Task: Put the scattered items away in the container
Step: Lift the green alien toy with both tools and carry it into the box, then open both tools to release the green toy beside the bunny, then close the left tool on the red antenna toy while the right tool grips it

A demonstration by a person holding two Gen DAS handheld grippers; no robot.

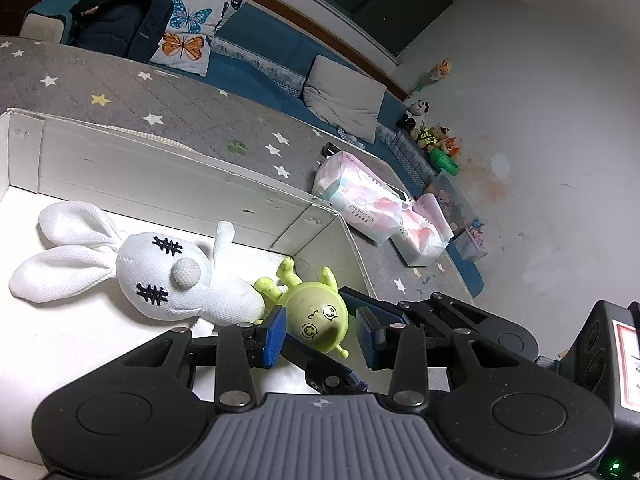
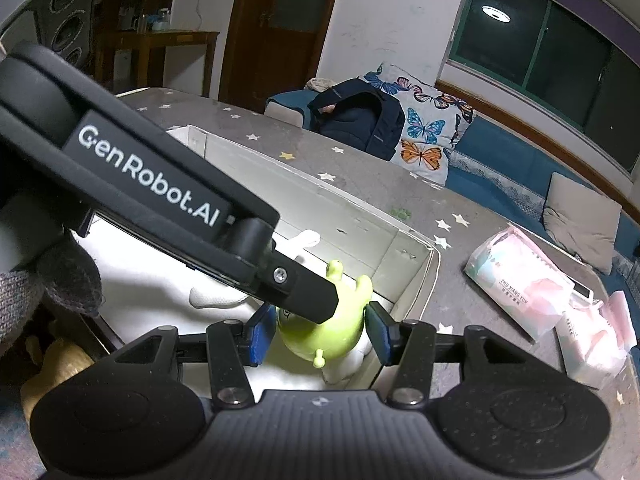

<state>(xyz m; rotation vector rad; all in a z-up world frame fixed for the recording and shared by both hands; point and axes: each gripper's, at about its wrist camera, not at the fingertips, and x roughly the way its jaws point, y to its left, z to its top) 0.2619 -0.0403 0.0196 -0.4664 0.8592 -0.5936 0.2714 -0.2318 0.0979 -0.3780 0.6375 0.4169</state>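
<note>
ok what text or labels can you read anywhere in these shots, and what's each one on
"GenRobot.AI": white lettering on the black body of the left claw where it crosses the right wrist view.
"ZHU XIANG YUN": on the pink and white tissue pack lying on the grey star mat; the smaller print under it is too small to read.
Red-bordered sticker on the black device at the frame edge: blurred, unreadable.

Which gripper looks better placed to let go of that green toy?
Probably left: the left gripper brackets the green toy inside the white box; the right gripper does too, but is crowded.
</note>
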